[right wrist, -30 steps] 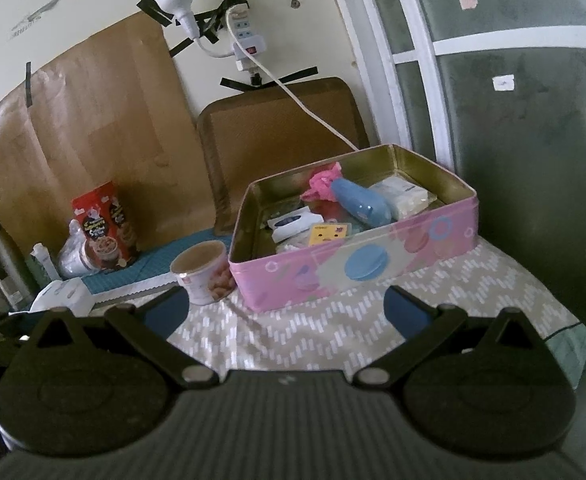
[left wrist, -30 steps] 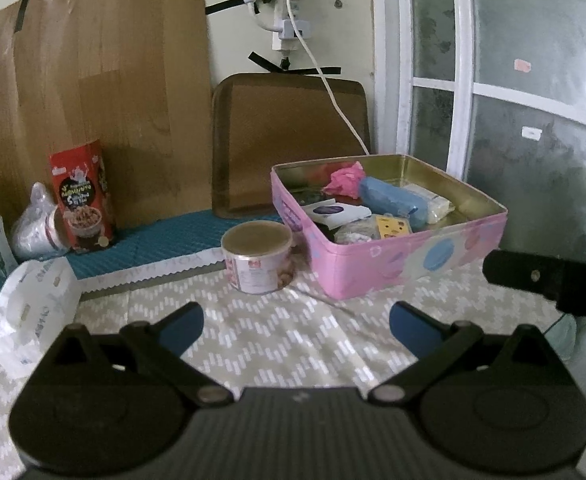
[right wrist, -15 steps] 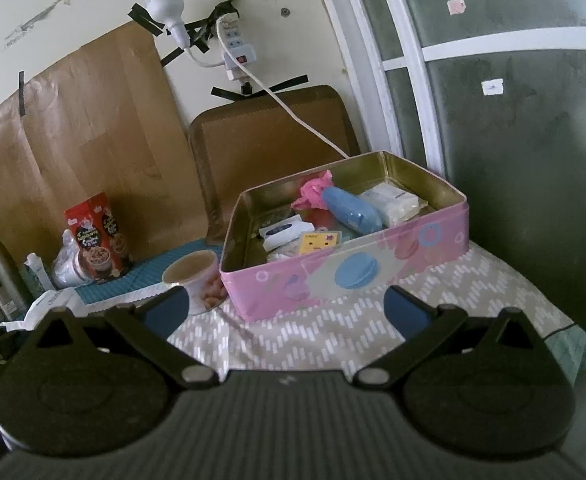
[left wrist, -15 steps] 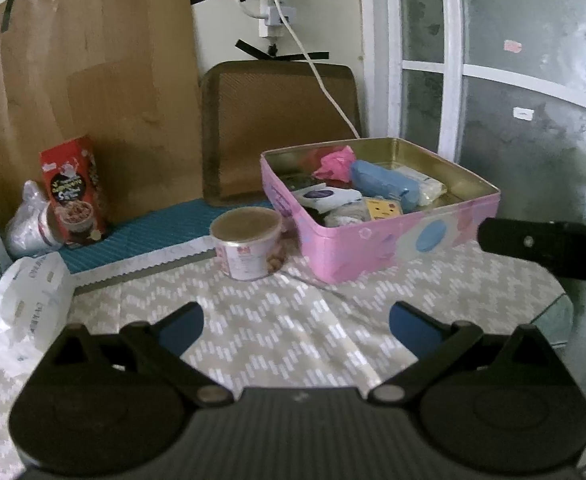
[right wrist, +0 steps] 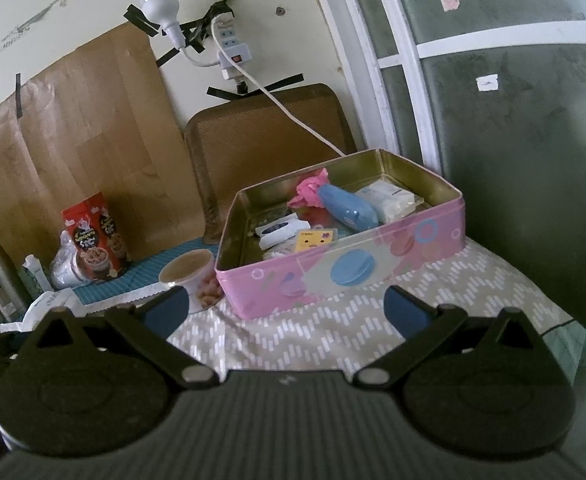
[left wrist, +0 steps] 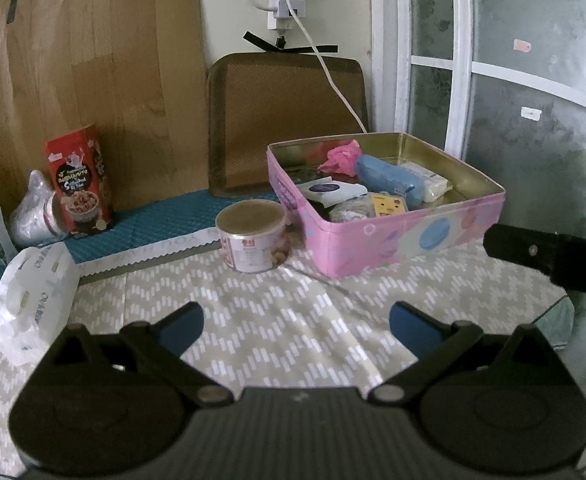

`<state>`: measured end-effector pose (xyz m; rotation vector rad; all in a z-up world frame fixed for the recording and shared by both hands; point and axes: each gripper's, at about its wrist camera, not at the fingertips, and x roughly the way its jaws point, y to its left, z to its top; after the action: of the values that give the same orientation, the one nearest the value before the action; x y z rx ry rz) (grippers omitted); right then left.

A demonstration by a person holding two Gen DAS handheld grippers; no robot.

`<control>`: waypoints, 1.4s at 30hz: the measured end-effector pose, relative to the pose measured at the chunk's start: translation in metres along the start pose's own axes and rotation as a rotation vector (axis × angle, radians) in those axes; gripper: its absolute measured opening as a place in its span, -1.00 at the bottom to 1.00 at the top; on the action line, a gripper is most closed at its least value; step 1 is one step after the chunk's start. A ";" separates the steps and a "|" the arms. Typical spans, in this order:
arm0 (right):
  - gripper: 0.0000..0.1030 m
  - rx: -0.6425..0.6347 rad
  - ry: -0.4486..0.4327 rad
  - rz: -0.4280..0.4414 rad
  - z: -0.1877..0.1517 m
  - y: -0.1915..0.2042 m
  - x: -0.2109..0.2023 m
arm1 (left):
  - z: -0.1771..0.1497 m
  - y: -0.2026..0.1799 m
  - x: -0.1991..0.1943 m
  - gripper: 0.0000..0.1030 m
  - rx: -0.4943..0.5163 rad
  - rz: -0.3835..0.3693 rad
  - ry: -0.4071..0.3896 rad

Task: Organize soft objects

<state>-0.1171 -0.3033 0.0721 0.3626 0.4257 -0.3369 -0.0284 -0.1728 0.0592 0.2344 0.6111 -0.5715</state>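
Note:
A pink tin box (left wrist: 405,236) (right wrist: 345,272) stands open on the patterned cloth, holding a crumpled pink cloth (left wrist: 341,158) (right wrist: 311,192), a blue roll (left wrist: 389,178) (right wrist: 349,208), white packets (left wrist: 331,190) and a yellow card (right wrist: 315,240). My left gripper (left wrist: 295,322) is open and empty, well short of the box. My right gripper (right wrist: 285,306) is open and empty, hovering in front of the box; its body shows at the right of the left wrist view (left wrist: 549,262).
A round tub (left wrist: 253,236) (right wrist: 189,276) stands left of the box. A white tissue pack (left wrist: 33,292), a red snack bag (left wrist: 79,184) (right wrist: 95,238) and a plastic bag sit at the left. A brown tray (left wrist: 285,120) and a cable are behind; the table's edge is at the right.
Both grippers have drawn back and risen from the box, which looks smaller and farther. Both stay open and empty.

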 end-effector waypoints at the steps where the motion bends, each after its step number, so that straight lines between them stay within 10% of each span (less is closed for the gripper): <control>1: 1.00 0.000 0.001 0.000 0.000 0.000 0.000 | 0.000 0.000 0.000 0.99 0.004 0.003 0.000; 42: 1.00 -0.001 -0.008 -0.014 -0.001 0.001 -0.002 | 0.002 0.002 0.000 0.99 0.030 0.013 -0.003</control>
<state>-0.1186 -0.3018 0.0728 0.3571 0.4206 -0.3513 -0.0266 -0.1722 0.0603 0.2656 0.5977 -0.5683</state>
